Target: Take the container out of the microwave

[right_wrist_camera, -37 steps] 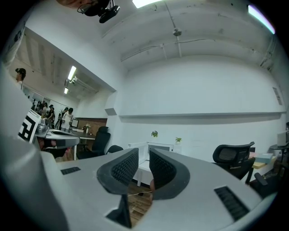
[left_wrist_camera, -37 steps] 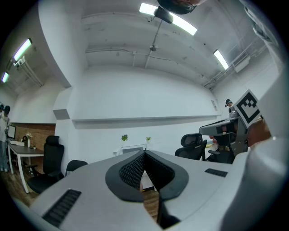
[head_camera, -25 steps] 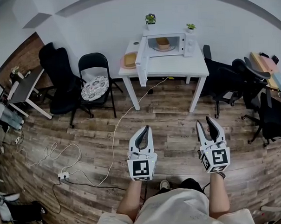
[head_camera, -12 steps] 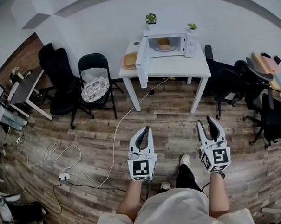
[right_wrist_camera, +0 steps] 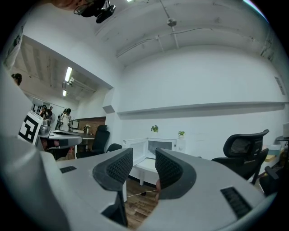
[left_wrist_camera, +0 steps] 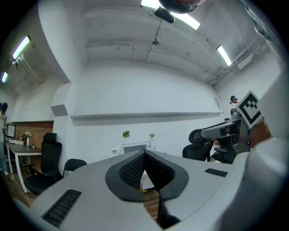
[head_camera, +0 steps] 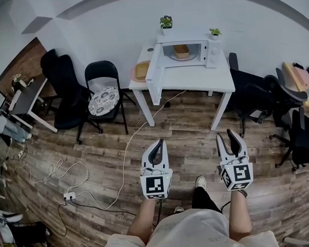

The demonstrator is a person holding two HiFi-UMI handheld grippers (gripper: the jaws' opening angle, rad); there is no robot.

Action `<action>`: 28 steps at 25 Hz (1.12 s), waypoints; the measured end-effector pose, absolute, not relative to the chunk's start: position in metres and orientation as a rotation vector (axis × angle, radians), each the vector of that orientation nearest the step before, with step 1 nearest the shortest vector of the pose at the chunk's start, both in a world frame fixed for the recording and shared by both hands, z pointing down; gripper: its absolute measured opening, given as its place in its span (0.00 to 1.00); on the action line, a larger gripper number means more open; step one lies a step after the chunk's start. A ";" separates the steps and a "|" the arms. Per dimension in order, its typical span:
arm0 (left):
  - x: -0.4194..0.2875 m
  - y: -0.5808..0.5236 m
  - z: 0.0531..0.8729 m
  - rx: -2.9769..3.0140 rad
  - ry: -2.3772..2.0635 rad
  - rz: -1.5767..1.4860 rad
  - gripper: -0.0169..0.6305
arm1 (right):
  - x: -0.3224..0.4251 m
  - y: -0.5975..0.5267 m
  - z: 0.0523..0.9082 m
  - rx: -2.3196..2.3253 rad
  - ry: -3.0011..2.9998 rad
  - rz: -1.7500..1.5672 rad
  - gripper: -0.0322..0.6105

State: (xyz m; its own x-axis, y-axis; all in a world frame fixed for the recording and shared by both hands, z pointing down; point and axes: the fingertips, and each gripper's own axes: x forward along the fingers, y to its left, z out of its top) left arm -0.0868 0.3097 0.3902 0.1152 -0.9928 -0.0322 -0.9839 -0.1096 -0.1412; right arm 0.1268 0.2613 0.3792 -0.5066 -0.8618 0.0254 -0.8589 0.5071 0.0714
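A white microwave (head_camera: 186,49) stands on a white table (head_camera: 193,78) against the far wall, its door (head_camera: 153,73) swung open to the left. Inside sits a tan container (head_camera: 181,51) on the turntable. Both grippers are held low over the wood floor, far short of the table. My left gripper (head_camera: 157,146) has its jaws together with nothing between them (left_wrist_camera: 144,155). My right gripper (head_camera: 228,137) is open and empty (right_wrist_camera: 144,159). The microwave (right_wrist_camera: 159,145) shows small between the right jaws.
A tan dish (head_camera: 141,70) lies on the table left of the microwave, two small plants (head_camera: 166,21) on top. A black folding chair (head_camera: 105,93) and office chair (head_camera: 64,88) stand left, more office chairs (head_camera: 258,93) right. A cable (head_camera: 128,146) crosses the floor to a power strip (head_camera: 69,195).
The person has stepped forward, one foot now ahead; the table and microwave look slightly nearer. Both grippers keep the same pose and jaw state.
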 end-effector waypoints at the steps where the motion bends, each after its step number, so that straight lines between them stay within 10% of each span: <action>1: -0.085 0.301 0.391 -2.247 2.014 -0.106 0.04 | 0.128 0.252 0.380 1.525 -2.678 -0.071 0.32; 28: -0.023 0.105 0.405 -2.206 2.144 -0.217 0.04 | 0.190 0.040 0.403 1.418 -2.713 0.062 0.32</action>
